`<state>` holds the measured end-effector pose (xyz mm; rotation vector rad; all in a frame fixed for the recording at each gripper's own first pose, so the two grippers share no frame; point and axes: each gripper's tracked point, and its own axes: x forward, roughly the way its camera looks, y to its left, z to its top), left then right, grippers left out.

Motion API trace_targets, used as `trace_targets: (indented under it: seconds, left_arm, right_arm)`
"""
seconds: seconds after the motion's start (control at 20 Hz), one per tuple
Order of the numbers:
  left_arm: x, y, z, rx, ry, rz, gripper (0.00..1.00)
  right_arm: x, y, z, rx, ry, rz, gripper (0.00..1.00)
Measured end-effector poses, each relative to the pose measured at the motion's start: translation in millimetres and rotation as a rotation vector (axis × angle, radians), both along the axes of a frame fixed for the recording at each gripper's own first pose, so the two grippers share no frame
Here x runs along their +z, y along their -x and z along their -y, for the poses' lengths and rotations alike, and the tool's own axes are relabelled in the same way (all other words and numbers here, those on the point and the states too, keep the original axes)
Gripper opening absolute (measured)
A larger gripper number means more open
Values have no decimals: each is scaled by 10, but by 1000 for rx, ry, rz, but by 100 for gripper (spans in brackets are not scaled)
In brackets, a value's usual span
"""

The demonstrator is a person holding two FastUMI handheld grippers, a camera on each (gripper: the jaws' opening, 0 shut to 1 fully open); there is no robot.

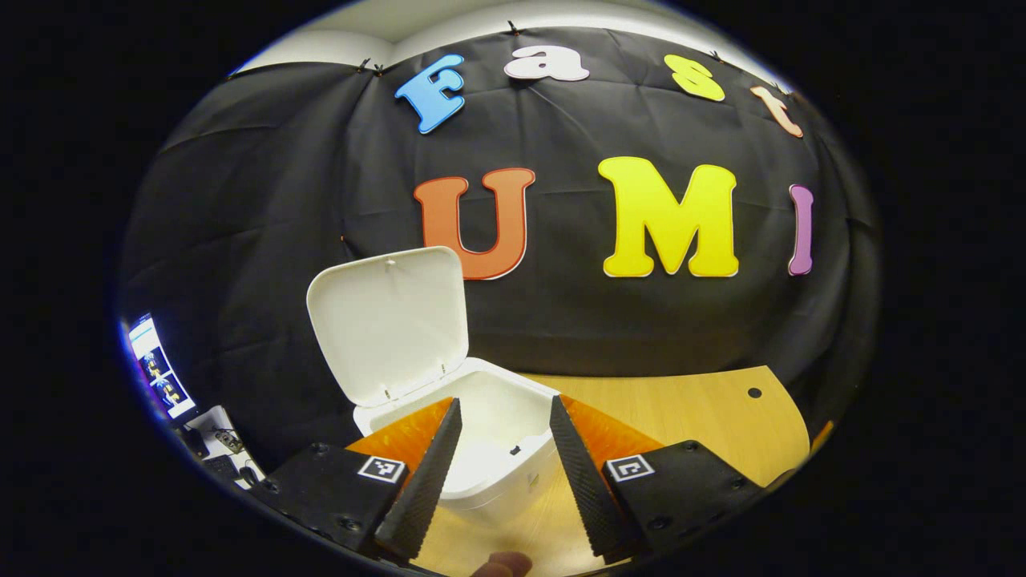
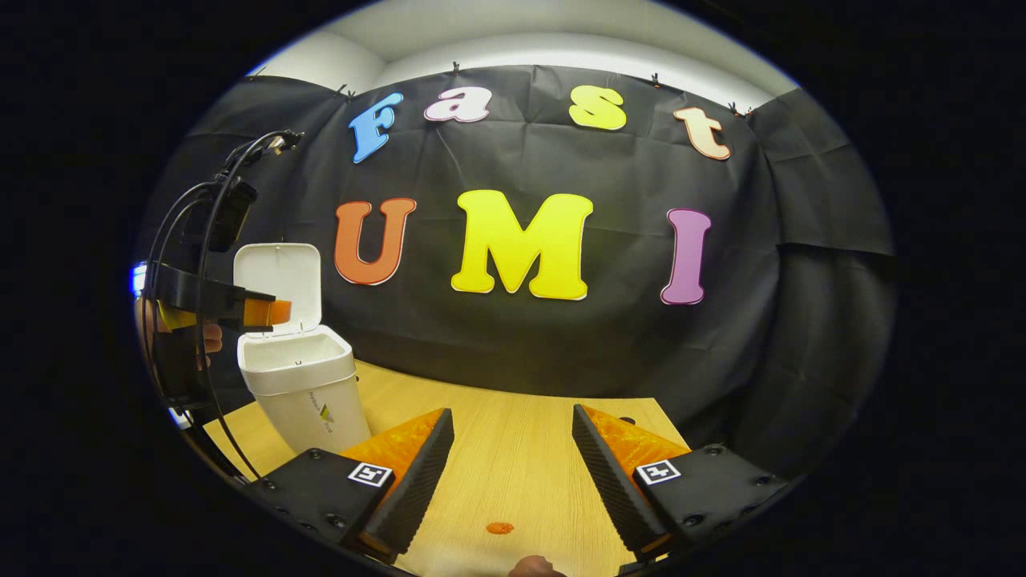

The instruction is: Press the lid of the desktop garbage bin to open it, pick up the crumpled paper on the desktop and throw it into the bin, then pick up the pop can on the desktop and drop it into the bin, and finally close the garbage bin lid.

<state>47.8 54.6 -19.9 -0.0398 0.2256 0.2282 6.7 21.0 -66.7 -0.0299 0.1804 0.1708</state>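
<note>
At far left of the right gripper view, the left gripper [image 2: 268,312] hovers over the white garbage bin [image 2: 300,385], lid [image 2: 279,284] raised; its interior is mostly hidden. Rightward, the right gripper [image 2: 513,465] gapes wide, empty, above the wooden desktop [image 2: 513,449]. From the left gripper view its fingers [image 1: 425,473] are spread, holding nothing.

Each gripper — the left gripper [image 1: 505,465] and the right gripper [image 2: 513,473] — has two wedge-shaped fingers with ribbed inner faces, set on black blocks fastened with dark screws. Every block carries a small square black-and-white marker [image 1: 381,469]. Black cables [image 2: 200,240] loop above the left gripper's body in the right gripper view.
</note>
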Motion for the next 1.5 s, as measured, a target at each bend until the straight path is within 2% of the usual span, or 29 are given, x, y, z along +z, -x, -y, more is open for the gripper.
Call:
trace_targets:
  seconds: [0.05, 0.1, 0.35, 0.5, 0.95, 1.1, 1.35, 1.5]
  left_arm:
    - [0, 8, 45, -19, 0, 10, 79]
    - [-24, 10, 101, -40, -3, 8, 88]
    - [-354, 55, 344, -116, -17, -51, 91]
    - [-613, 114, 441, -157, -46, -94, 97]
    - [-1250, 308, 794, -316, -106, -223, 98]
    - [-1552, 338, 840, -351, -116, -280, 99]
    - [-2035, 407, 738, -333, -138, -403, 99]
    - [-2250, 447, 761, -349, -117, -465, 99]
  right_arm:
    - [-21, 13, 14, -2, 4, -4, 94]
    - [-38, 21, 12, -2, 8, -9, 94]
    - [-220, 47, -18, 1, 19, -61, 94]
    - [-377, 24, -51, 3, 32, -102, 94]
    - [-1040, -124, -69, -28, 96, -272, 94]
    - [-1340, -187, -165, -10, 130, -335, 94]
    - [-1907, -231, -289, 40, 189, -467, 94]
    - [-2245, -276, -251, 35, 221, -561, 94]
